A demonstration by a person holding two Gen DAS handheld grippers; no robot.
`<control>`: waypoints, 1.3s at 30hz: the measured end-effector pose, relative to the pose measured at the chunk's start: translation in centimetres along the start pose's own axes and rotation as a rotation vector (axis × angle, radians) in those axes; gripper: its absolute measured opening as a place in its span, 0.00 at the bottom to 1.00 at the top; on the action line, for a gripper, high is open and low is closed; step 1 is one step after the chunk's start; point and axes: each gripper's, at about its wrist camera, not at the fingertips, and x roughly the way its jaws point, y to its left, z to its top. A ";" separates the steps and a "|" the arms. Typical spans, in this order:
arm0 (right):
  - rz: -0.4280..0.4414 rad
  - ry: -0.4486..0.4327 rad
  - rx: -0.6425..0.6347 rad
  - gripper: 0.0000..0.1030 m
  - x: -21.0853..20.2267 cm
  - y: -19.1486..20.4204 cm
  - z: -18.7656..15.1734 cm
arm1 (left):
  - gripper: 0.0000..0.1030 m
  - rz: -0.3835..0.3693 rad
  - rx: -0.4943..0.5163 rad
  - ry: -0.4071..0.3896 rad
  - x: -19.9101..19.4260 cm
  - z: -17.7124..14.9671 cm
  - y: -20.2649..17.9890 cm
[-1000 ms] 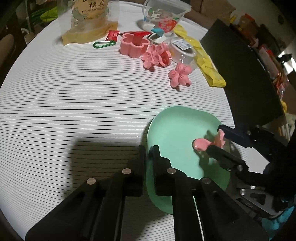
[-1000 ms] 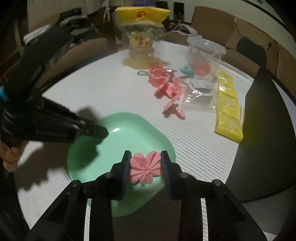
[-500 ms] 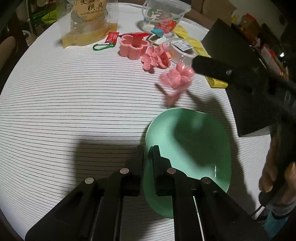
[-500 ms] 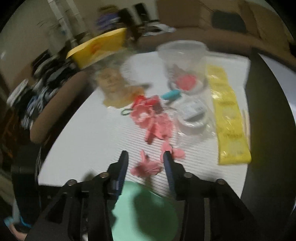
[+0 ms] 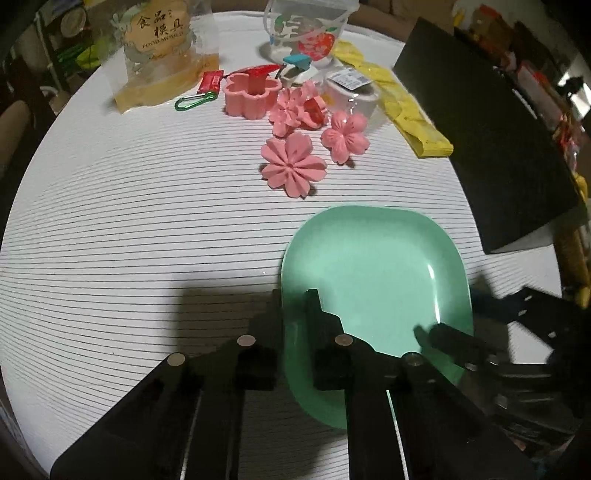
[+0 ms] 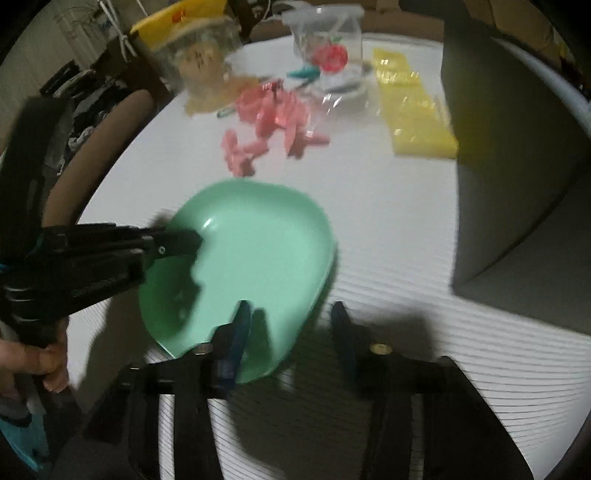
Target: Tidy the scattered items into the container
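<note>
Green dish (image 5: pixel 373 266): rounded-rectangle, shallow, on the striped counter (image 5: pixel 129 221); nothing lies in it.

Left tongs (image 5: pixel 293 306): narrow, clamped on the near-left rim of the green dish, one finger outside the rim, one inside. In the right wrist view these tongs (image 6: pixel 184 240) reach in from the left, with a hand (image 6: pixel 33 362) on the handle at the lower left.

Right tongs (image 6: pixel 290 321): jaws apart and closing, nothing between them; one finger over the near edge of the dish, the other over bare counter beside it. The picture is blurred. In the left wrist view the right tongs (image 5: pixel 454 325) show at the lower right, by the dish's right edge.

Pink ribbed flower mould (image 5: pixel 293 166): on the counter beyond the dish, apart from it.

Pink five-petal mould (image 5: pixel 345 138): just right of the ribbed one.

Pink flower cutter ring (image 5: pixel 251 96): further back, with another pink flower piece (image 5: pixel 291 112) close by its right side.

Green carabiner (image 5: pixel 195 100): left of the cutter ring.

Clear packet with printed characters (image 5: pixel 162 48): at the far left.

Clear tub with a red print (image 5: pixel 310 33): at the far edge.

Yellow packet (image 5: pixel 410 114): right of the moulds.

Black board (image 5: pixel 491 147): at the right edge.
</note>
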 end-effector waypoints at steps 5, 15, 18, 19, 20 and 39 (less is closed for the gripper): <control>0.019 -0.042 0.010 0.36 -1.4 -0.2 0.4 | 0.07 -0.024 -0.024 -0.010 -1.3 0.6 -0.1; 0.022 -0.266 -0.008 0.36 -15.8 -3.6 2.3 | 0.08 -0.106 0.043 -0.225 -12.6 3.4 -8.1; -0.025 -0.303 0.024 0.36 -18.8 -7.2 2.8 | 0.08 -0.134 0.107 -0.229 -13.2 5.9 -13.7; -0.044 -0.311 0.040 0.36 -19.8 -8.6 2.9 | 0.08 -0.142 0.131 -0.225 -13.1 6.7 -15.8; -0.058 -0.323 0.060 0.36 -21.0 -10.3 2.9 | 0.08 -0.144 0.154 -0.220 -13.0 7.5 -17.8; -0.358 -0.164 0.107 0.36 -15.5 -30.3 14.6 | 0.10 -0.137 0.167 0.005 4.0 24.7 -32.2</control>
